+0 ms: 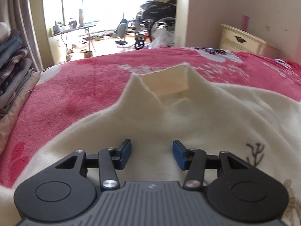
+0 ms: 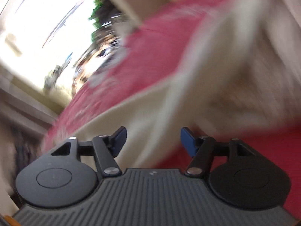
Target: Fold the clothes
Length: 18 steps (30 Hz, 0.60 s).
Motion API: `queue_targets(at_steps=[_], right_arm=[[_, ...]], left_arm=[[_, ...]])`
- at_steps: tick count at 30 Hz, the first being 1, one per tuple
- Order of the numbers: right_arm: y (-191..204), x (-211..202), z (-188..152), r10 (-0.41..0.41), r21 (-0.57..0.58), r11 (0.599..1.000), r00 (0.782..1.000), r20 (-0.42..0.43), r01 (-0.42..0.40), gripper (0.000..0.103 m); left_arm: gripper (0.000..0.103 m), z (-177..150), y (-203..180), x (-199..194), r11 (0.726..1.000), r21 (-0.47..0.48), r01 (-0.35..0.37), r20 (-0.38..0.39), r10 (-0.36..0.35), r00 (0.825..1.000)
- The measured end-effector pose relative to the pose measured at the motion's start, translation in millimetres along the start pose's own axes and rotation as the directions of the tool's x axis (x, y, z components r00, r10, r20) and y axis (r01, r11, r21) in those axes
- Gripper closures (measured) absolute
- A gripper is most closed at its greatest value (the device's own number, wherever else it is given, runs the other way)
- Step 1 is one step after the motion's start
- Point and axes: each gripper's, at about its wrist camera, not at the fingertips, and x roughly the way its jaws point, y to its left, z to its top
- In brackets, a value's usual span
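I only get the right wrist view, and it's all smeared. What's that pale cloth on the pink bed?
Observer: A cream sweater, lying flat with its high neck standing open at the far end.
Operator: Is the other claw holding it?
Observer: No. The left claw is open over the sweater's body and grips nothing.
Operator: Anything else nearby?
Observer: A pile of folded cloth sits at the bed's left edge.
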Motion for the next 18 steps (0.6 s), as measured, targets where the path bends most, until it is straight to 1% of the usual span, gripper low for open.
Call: queue_targets(at_steps=[2, 4, 5, 6, 7, 8, 10, 11, 12, 14, 15, 16, 18], right_arm=[[-23.3, 11.4, -1.8, -0.009, 0.098, 0.995, 1.0, 0.001, 0.009, 0.039], [-26.6, 27.3, 0.0, 0.021, 0.098, 0.995, 0.999, 0.036, -0.024, 0.038], [-24.1, 33.6, 1.6, 0.032, 0.073, 0.997, 0.998, 0.056, -0.037, 0.043], [-17.7, 37.6, 3.7, 0.032, 0.027, 0.999, 0.997, 0.073, -0.034, 0.054], [-11.2, 41.5, 5.9, 0.033, -0.019, 0.999, 0.995, 0.09, -0.031, 0.087], [-4.8, 41.1, 8.0, 0.037, -0.063, 0.998, 0.993, 0.116, -0.03, 0.089], [8.3, 26.6, 11.7, 0.05, -0.149, 0.989, 0.979, 0.198, -0.021, 0.09], [12.7, 20.1, 13.7, 0.044, -0.193, 0.981, 0.97, 0.237, 0.003, 0.09], [13.2, 19.0, 16.5, 0.029, -0.22, 0.975, 0.966, 0.255, 0.029, 0.09], [9.9, 30.6, 18.9, -0.043, -0.277, 0.954, 0.964, 0.262, 0.118, 0.088], [6.2, 42.2, 19.5, -0.08, -0.31, 0.938, 0.967, 0.243, 0.156, 0.087], [1.2, 51.9, 20.6, -0.104, -0.327, 0.929, 0.97, 0.218, 0.173, 0.085], [-6.9, 56.4, 20.2, -0.108, -0.317, 0.933, 0.973, 0.203, 0.17, 0.081]], left_arm=[[0.052, 1.3, 0.3, 1.7, 1.0, -0.003, -0.029, 0.002, 0.029, 1.0], [0.052, 2.7, 0.5, 3.1, 0.998, 0.003, -0.062, 0.002, 0.062, 0.998], [0.052, 3.5, 2.3, 4.2, 0.997, 0.001, -0.076, 0.0, 0.076, 0.997], [0.052, 4.2, 5.8, 4.2, 0.996, -0.005, -0.091, -0.001, 0.091, 0.996], [0.052, 5.0, 9.2, 4.3, 0.994, -0.01, -0.106, -0.002, 0.106, 0.994], [0.052, 5.7, 12.7, 4.3, 0.993, -0.015, -0.121, -0.003, 0.121, 0.993], [0.052, 6.9, 20.4, 4.5, 0.988, -0.03, -0.149, -0.005, 0.148, 0.989], [0.052, 6.8, 25.9, 4.7, 0.987, -0.043, -0.157, -0.007, 0.157, 0.988], [0.052, 6.5, 30.8, 5.0, 0.985, -0.056, -0.164, -0.009, 0.164, 0.986], [0.054, 5.1, 36.8, 5.5, 0.983, -0.066, -0.174, -0.007, 0.174, 0.985], [0.054, 4.5, 37.9, 5.2, 0.982, -0.066, -0.176, -0.005, 0.176, 0.984], [0.053, 4.4, 38.0, 4.9, 0.982, -0.065, -0.176, -0.004, 0.177, 0.984], [0.053, 4.3, 38.4, 4.2, 0.982, -0.062, -0.177, -0.003, 0.177, 0.984]])
